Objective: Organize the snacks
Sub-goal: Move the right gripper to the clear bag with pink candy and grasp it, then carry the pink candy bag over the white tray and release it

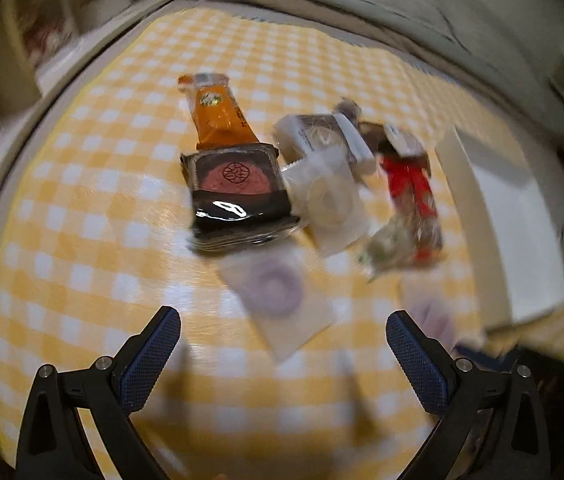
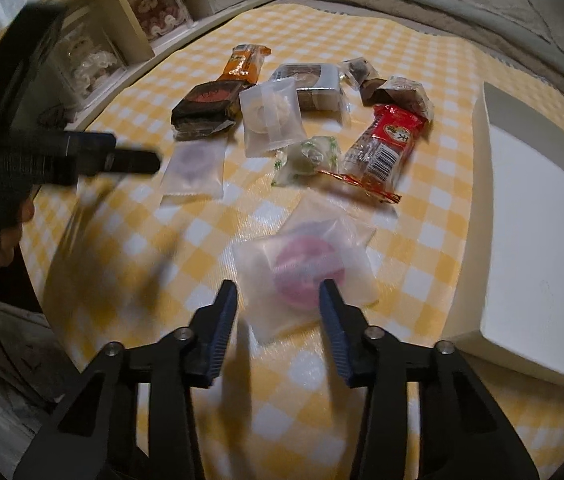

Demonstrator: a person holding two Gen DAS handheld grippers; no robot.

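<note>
Beyond pink-ring packet: snack pile, white box rt.

Both wrist views look steeply down, from close above, onto the yellow-checked surface. The left looks from the near edge; the right sits further right, beside the white box. Both share the snack pile.

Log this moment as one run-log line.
task: organize snacks | right gripper: fingers astride pink-ring packet, grip unclear | left gripper: open, empty, above purple-ring packet | white box: empty
</note>
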